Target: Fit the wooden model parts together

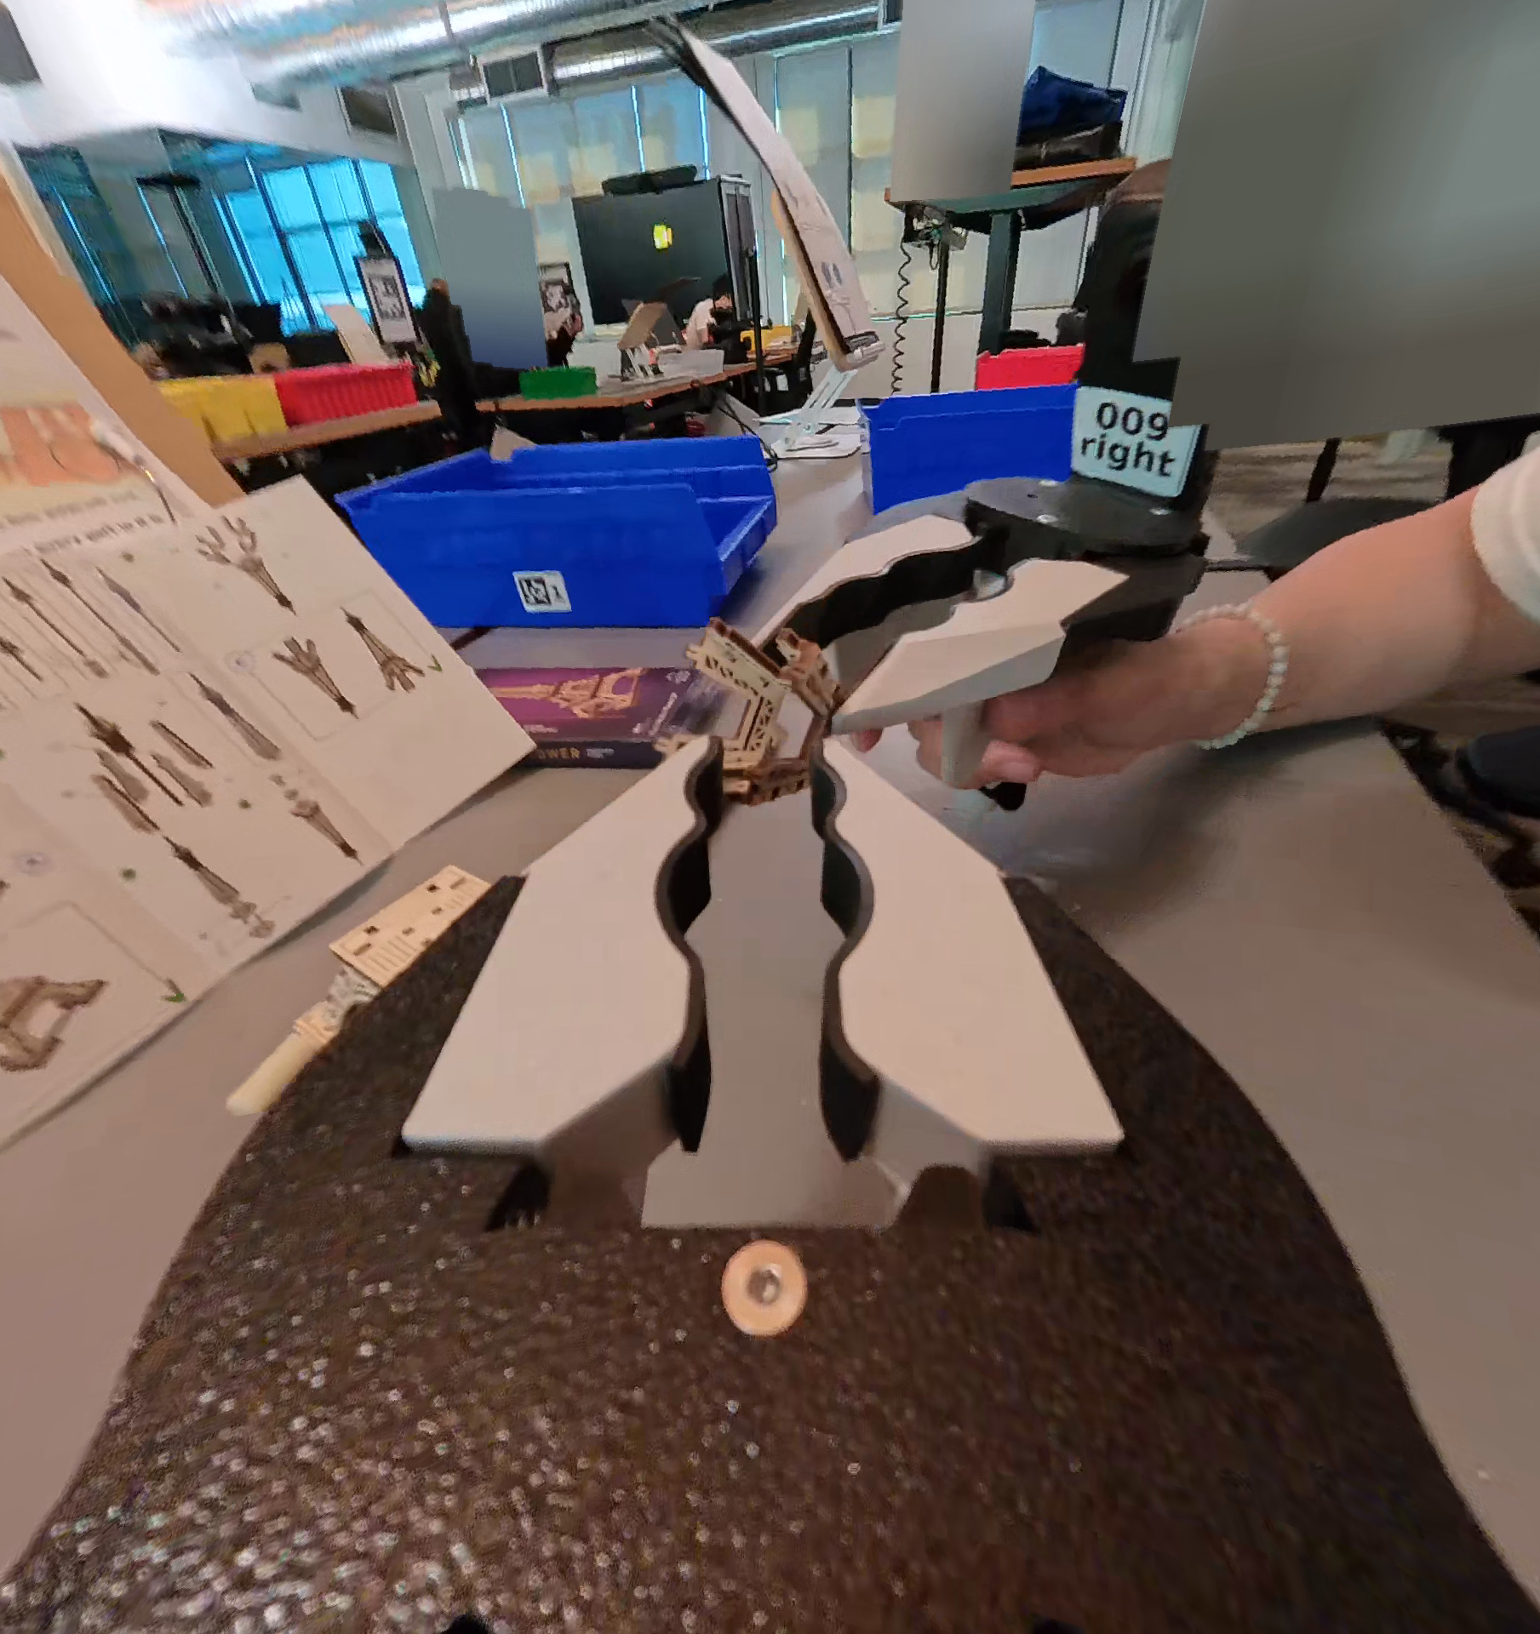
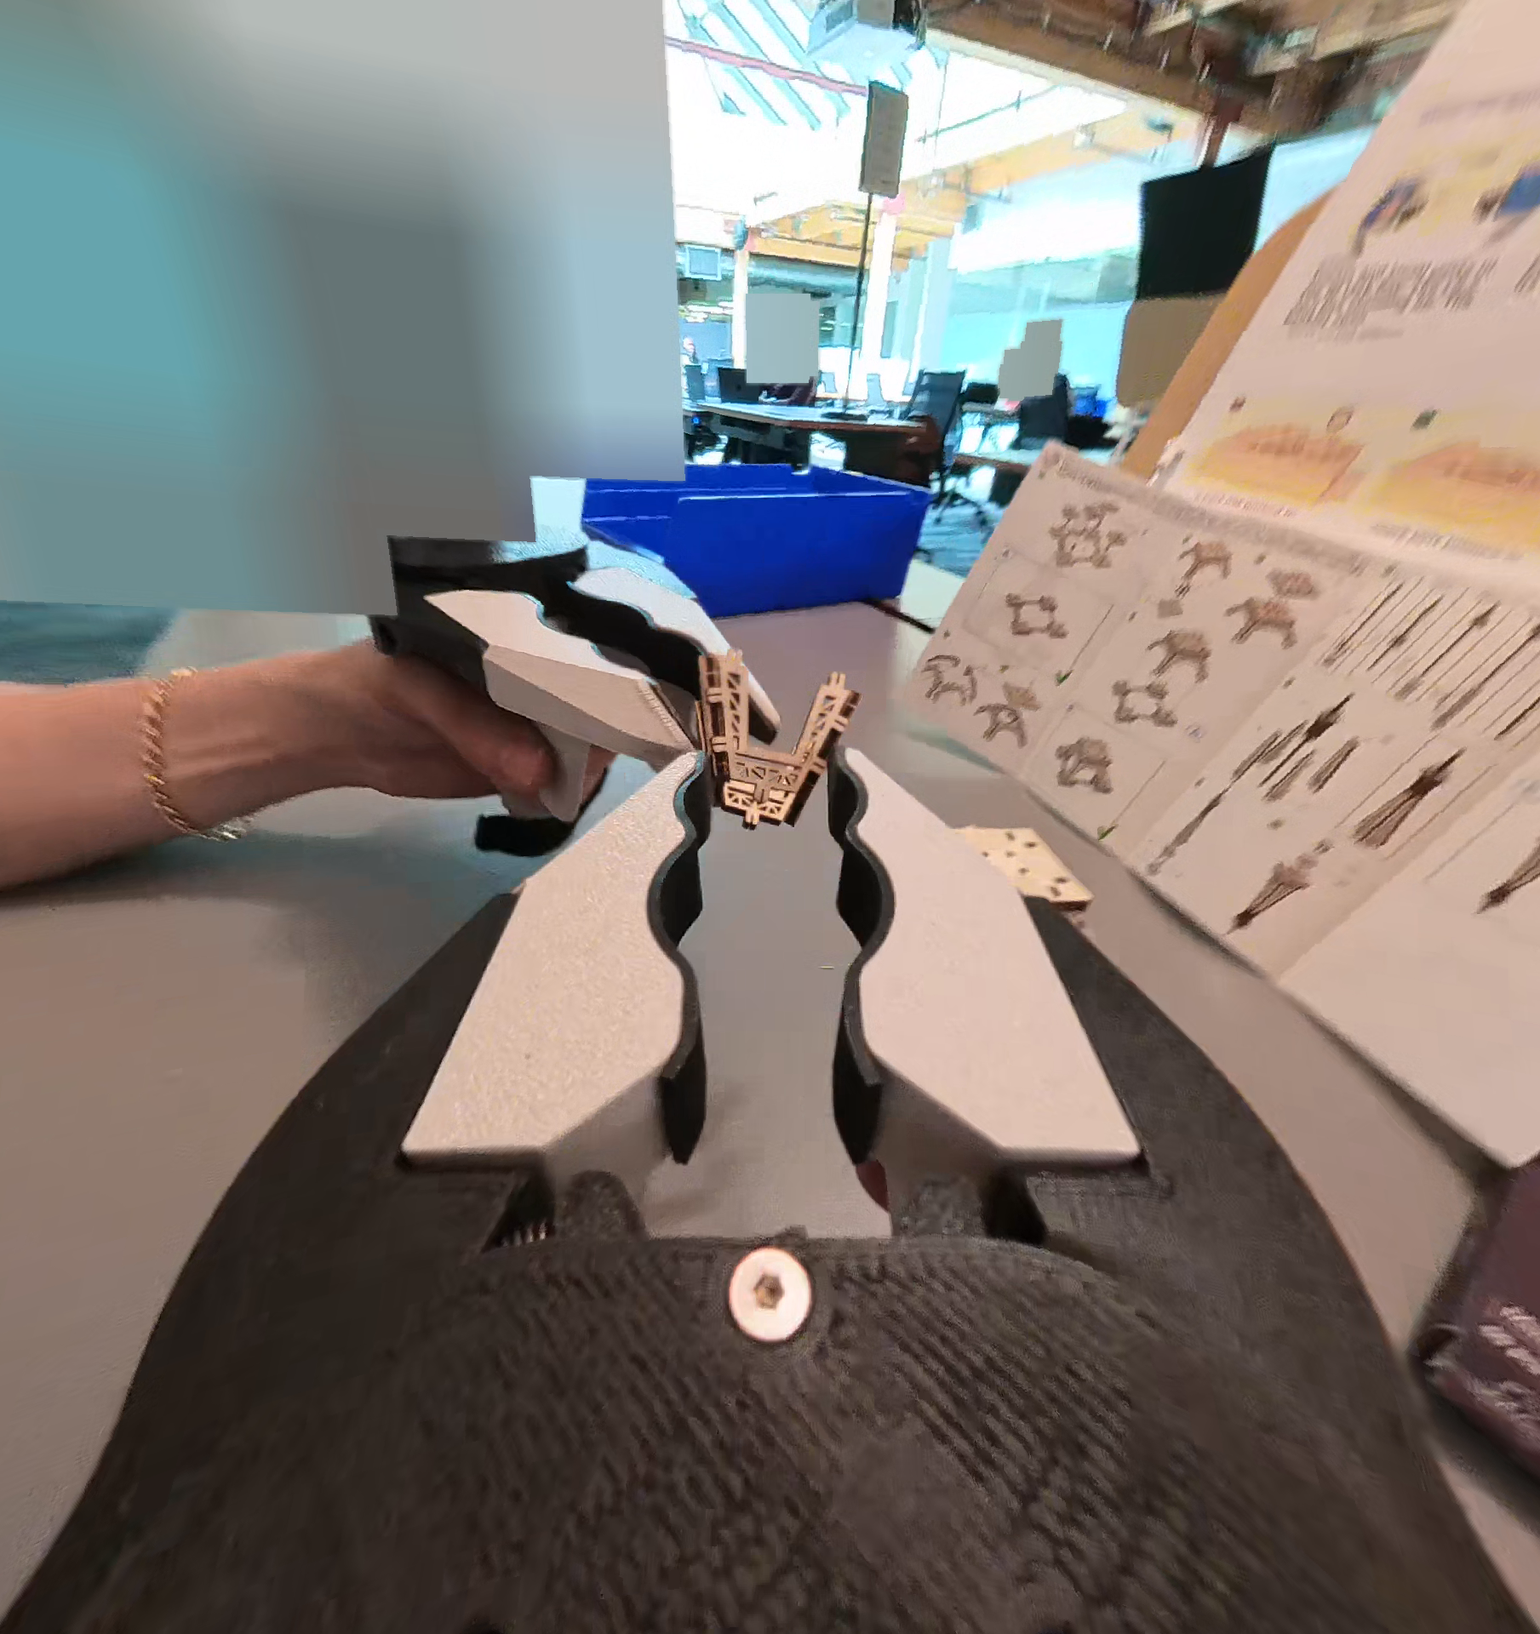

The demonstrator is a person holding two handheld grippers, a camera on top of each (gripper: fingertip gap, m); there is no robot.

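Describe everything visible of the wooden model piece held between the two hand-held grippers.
The wooden model piece is pale laser-cut plywood with lattice, truss-like cutouts and dark burnt edges. It has a short base section with two legs splaying upward in a V. It is held above the grey table, not resting on it. The right hand-held gripper pinches its base at the fingertips; the left hand-held gripper grips one leg.

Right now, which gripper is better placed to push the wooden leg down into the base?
Left, probably. The left gripper pinches the upright leg near its lower end, so it can press it down. The right gripper grips the base and can steady it.
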